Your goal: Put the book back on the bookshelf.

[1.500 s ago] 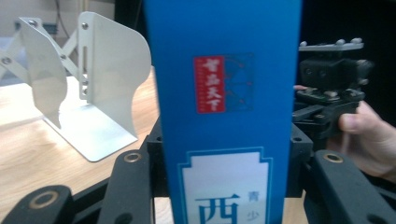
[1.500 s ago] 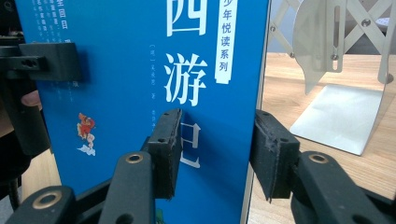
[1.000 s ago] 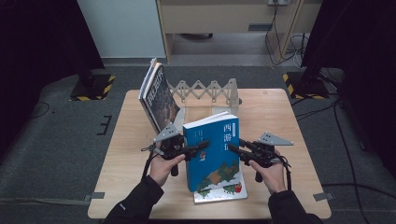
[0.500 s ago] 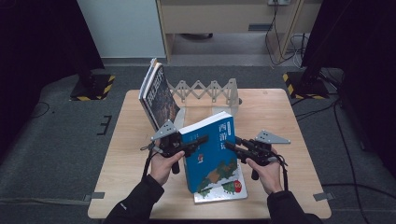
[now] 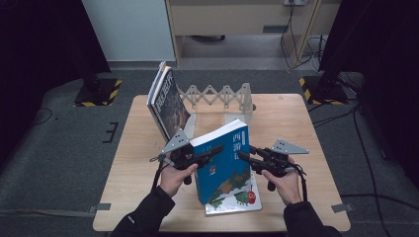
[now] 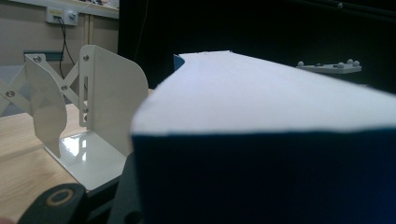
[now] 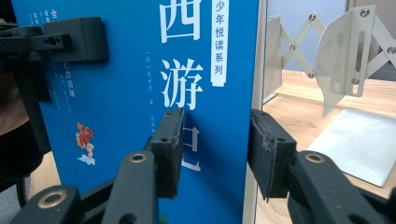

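1. The blue book is held clear of the worktop between both tools, above a second book that lies flat near the person's edge.
2. Left tool: its jaws have just been closing, with the blue book's page edge between them. It reads as clamped on that edge.
3. Right tool: clamped on the opposite, spine-side edge. In the right gripper view one pad presses the front cover and the other sits behind the book.
4. Key relation: the white folding rack lies straight beyond the blue book, farther from the person. Its free bay lies between the leaning books at its left end and the right end plate.
5. Long axis: the blue book runs from near the person up and away, and it is tilted rather than upright.
6. Judgement: the coming move is a forward carry. The blue book must be stood up and turned parallel to the leaning books, and the left tool is nearer to them.
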A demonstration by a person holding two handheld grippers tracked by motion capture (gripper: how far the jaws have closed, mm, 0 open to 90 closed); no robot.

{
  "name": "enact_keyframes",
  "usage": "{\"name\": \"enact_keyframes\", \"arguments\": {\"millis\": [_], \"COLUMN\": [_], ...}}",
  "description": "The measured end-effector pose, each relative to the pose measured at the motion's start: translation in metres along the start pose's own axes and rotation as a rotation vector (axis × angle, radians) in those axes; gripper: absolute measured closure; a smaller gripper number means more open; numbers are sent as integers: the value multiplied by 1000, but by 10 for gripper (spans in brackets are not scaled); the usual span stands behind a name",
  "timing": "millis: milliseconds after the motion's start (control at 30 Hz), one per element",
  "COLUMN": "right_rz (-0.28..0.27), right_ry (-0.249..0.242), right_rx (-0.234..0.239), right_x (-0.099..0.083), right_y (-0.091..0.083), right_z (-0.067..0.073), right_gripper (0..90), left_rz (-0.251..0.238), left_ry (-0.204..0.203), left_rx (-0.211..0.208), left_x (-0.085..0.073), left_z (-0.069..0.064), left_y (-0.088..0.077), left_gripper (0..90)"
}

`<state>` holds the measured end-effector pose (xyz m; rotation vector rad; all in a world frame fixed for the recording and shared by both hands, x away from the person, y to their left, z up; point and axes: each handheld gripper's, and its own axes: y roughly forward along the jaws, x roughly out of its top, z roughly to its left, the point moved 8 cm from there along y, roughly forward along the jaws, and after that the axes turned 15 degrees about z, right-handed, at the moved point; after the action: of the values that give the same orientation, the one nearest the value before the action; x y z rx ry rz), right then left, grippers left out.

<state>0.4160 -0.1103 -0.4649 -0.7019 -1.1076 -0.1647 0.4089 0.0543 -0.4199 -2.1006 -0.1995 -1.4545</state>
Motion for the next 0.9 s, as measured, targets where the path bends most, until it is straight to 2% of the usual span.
{"name": "enact_keyframes", "arguments": {"millis": [100,267,367,467,567,700,900], "right_rz": [-7,-9,-12,9,18,65,123], "right_ry": [3,15,18,14,26,49,105], "right_rx": [-1,9,14,1,-31,-116,-239], "right_x": [-1,-1,-2,-4,-9,-20,-37], "right_y": [0,-1,0,-1,-8,-20,-33], "right_z": [0,0,-1,-3,-13,-34,-63], "right_gripper": [579,570,540,509,480,443,420], "left_rz": [2,-10,-10,-7,8,42,59], "left_ry": [2,-28,-33,-29,-35,-35,-90], "left_rx": [4,-1,-3,-4,-6,-2,15], "left_x": [0,-1,0,0,0,2,2], "left_z": [-1,0,0,-1,0,-1,5], "left_y": [0,0,-1,-1,-2,-4,-8], "left_gripper": [570,590,594,597,600,602,603]}}
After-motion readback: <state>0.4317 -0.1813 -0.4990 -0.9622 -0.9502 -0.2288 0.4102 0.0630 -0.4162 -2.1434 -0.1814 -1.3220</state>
